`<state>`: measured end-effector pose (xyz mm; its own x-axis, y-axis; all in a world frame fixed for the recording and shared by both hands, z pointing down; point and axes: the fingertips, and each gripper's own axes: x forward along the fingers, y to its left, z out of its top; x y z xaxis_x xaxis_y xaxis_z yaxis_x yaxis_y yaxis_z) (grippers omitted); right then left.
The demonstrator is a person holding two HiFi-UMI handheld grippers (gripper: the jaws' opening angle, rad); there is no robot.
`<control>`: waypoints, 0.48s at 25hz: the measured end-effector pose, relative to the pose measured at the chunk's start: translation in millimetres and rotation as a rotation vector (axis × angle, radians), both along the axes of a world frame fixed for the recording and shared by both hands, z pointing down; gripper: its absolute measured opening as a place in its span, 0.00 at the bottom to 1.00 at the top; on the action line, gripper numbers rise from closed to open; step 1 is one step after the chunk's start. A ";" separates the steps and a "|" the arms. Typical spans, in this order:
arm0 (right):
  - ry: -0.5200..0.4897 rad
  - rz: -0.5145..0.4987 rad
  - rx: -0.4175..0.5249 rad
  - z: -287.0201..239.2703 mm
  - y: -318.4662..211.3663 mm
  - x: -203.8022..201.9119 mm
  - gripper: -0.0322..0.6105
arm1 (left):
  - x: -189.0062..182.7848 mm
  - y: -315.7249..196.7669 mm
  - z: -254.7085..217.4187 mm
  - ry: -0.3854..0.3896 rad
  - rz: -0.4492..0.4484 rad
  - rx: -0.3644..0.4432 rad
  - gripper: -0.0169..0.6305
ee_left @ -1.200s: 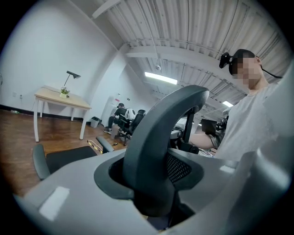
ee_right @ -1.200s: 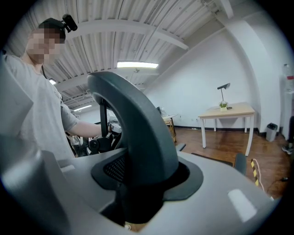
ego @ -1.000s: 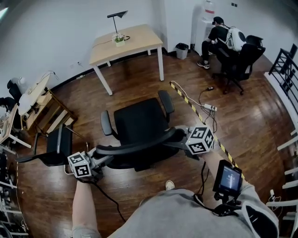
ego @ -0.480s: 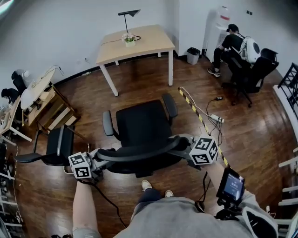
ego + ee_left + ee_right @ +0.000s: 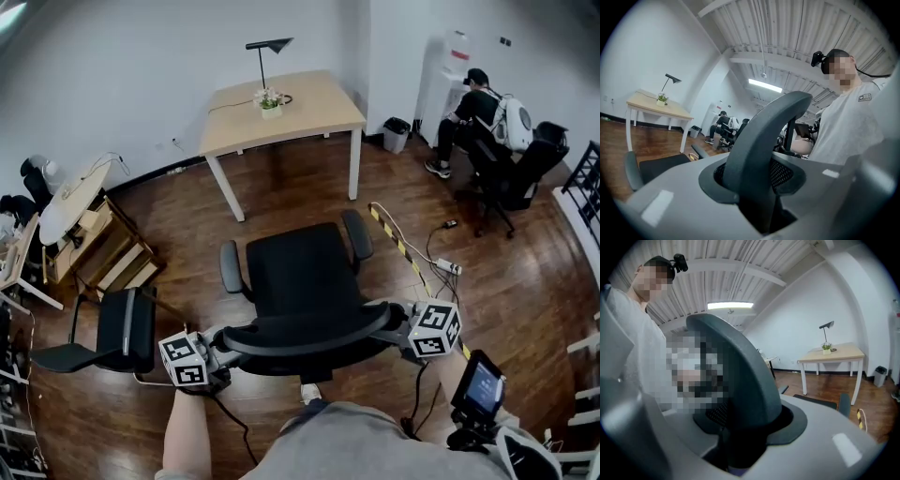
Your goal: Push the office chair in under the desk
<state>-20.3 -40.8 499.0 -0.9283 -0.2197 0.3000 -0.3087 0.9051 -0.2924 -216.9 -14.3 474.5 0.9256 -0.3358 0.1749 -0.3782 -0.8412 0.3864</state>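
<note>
Left claw (image 5: 228,346): jaws have just been closing and are now narrow, clamped on the left end of the curved top rim (image 5: 309,330) of the black mesh-backed office chair (image 5: 302,272). In the left gripper view the rim rises out from between the two grey jaws, with a pad against it on each side.

Right claw (image 5: 396,324): jaws at a middling width, clamped on the right end of the same rim. The right gripper view shows the dark rim coming up out of the gap, mesh just behind it.

Chair position: the seat lies directly ahead of both claws, one armrest on each side, with the backrest nearest the claws.

Light wooden rectangular desk with white legs (image 5: 309,94): well ahead of the claws, beyond the seat and well apart from the chair, with dark wood floor (image 5: 281,192) between them. On the desk stand a thin black lamp (image 5: 267,47) and a small potted plant (image 5: 271,101).

Yellow-and-black striped floor strip (image 5: 398,246): ahead of the right claw, running beside the chair.

Second black chair (image 5: 127,328): to the left of the left claw.

Seated person (image 5: 480,108): far ahead and to the right of the right claw.
</note>
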 end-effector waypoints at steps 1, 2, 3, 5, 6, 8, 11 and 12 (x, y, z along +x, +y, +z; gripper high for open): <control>-0.001 0.007 -0.002 0.7 -7.9 -3.8 0.38 | -4.0 -8.8 0.3 0.002 0.006 -0.002 0.26; -0.002 0.016 -0.003 1.8 -15.4 -7.1 0.38 | -7.7 -17.6 0.8 0.004 0.012 -0.003 0.26; -0.003 0.027 -0.005 2.8 -23.2 -10.1 0.38 | -11.1 -26.8 1.1 0.005 0.017 -0.004 0.26; -0.005 0.047 -0.007 4.0 -39.5 -15.7 0.38 | -17.3 -46.2 1.0 0.009 0.025 -0.003 0.26; -0.005 0.055 -0.008 4.4 -47.4 -18.6 0.38 | -20.3 -55.4 0.7 0.010 0.028 -0.004 0.26; -0.005 0.066 -0.009 4.3 -63.0 -23.6 0.38 | -26.2 -72.9 -0.1 0.014 0.036 -0.005 0.26; -0.008 0.074 -0.003 2.6 -91.4 -31.5 0.38 | -34.5 -102.5 -2.2 0.013 0.046 -0.006 0.26; -0.009 0.077 -0.003 3.1 -100.7 -33.7 0.38 | -36.3 -112.5 -1.9 0.013 0.049 -0.007 0.26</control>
